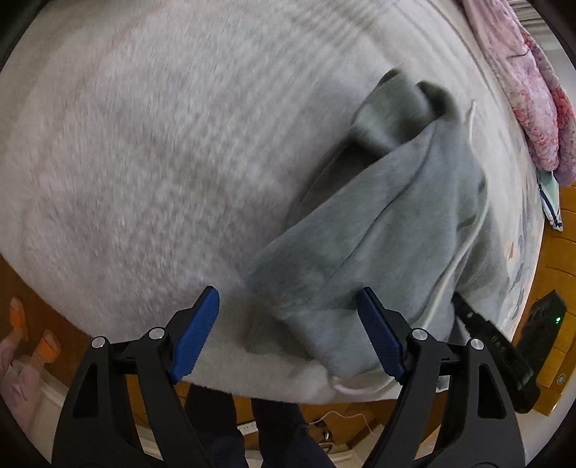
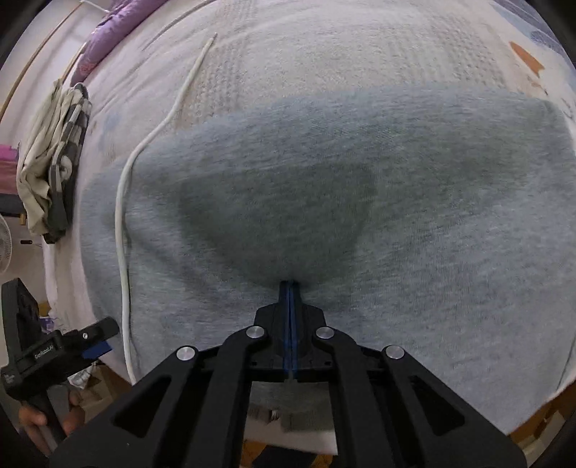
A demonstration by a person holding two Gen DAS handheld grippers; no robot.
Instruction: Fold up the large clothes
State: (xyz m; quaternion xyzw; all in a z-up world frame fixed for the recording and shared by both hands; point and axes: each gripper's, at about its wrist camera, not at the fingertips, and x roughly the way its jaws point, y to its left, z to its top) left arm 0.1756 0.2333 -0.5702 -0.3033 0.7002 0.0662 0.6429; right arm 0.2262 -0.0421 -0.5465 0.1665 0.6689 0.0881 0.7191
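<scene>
A large grey sweatshirt (image 2: 324,187) lies spread on the pale bed (image 2: 324,46), with a white drawstring (image 2: 122,216) trailing along its left side. My right gripper (image 2: 289,286) is shut, its tips pinching the grey fabric, which puckers toward them. In the left wrist view the same sweatshirt (image 1: 388,223) lies bunched and folded at the right, near the front edge of the bed (image 1: 144,162). My left gripper (image 1: 288,293) is open wide above that edge; the sweatshirt's lower corner lies between the blue pads (image 1: 196,334) without being pressed. The right gripper (image 1: 486,334) reaches in under the fabric's right side.
A pink floral quilt (image 1: 522,90) lies at the bed's far right. A crumpled checked cloth (image 2: 57,162) and purple bedding (image 2: 115,32) lie on the far left side. A person's dark-trousered legs (image 1: 230,424) stand on the wooden floor (image 1: 561,223) at the bed's front.
</scene>
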